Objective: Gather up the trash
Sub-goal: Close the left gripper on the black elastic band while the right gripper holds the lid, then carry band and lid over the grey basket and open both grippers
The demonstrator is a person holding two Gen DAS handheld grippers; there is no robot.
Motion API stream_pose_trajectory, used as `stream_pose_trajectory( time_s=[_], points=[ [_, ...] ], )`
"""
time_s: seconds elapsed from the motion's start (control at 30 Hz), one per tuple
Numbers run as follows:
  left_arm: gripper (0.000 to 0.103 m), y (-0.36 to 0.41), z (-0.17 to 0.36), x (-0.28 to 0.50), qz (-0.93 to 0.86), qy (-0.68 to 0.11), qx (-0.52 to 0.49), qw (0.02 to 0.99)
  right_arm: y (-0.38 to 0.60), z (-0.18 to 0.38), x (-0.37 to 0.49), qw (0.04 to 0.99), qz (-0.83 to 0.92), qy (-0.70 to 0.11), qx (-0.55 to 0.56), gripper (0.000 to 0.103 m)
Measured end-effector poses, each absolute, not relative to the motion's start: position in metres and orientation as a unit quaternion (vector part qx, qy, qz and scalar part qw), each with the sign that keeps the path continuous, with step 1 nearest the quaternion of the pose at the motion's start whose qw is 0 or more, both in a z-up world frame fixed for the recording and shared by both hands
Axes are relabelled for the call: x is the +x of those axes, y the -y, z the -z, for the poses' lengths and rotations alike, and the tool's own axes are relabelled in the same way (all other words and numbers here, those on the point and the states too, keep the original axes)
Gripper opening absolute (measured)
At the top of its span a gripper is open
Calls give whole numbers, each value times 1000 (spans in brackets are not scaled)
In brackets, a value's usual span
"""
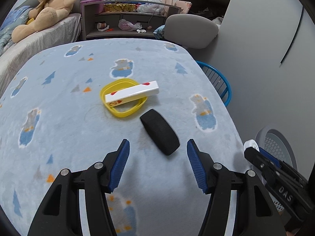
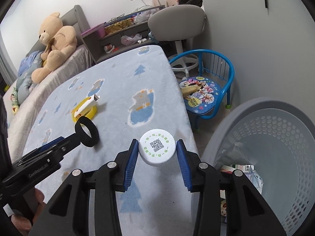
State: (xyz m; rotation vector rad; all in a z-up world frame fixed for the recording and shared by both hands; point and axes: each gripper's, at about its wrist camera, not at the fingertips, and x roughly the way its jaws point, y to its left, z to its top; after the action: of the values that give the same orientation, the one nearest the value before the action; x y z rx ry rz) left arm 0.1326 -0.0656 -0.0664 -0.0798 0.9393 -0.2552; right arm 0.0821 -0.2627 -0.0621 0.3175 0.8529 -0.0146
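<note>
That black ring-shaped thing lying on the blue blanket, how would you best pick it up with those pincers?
Grip the black fabric ring across its narrow width, from above. It lies on its side on the blue fleece blanket, a long flattened band with its long sides bare. The left gripper hangs over it with jaws open wider than the band, so it could drop straight down and pinch the two long sides, which probably squash a little.

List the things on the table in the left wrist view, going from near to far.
Black oval foam ring → yellow plastic lid with the long white cardboard box lying across it. The lid and box overlap, so their order is unclear.
</note>
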Motion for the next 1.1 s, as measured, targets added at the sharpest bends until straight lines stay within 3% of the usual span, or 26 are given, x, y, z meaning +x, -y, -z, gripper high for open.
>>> stream_pose_trajectory(
  time_s=[0.27,0.43,0.47,1.1],
  points=[
    [57,81,85,154,102,-469,-39,877,269,64,74,896,-16,-408,174,39],
    [18,83,91,154,109,-475,-41,872,272,65,71,895,-20,-408,179,40],
    [15,83,90,153,112,-475,-42,872,272,65,71,895,-20,-408,180,40],
    [13,92,29,84,151,-422,-11,894,280,41,37,906,-10,-379,189,39]
  ],
)
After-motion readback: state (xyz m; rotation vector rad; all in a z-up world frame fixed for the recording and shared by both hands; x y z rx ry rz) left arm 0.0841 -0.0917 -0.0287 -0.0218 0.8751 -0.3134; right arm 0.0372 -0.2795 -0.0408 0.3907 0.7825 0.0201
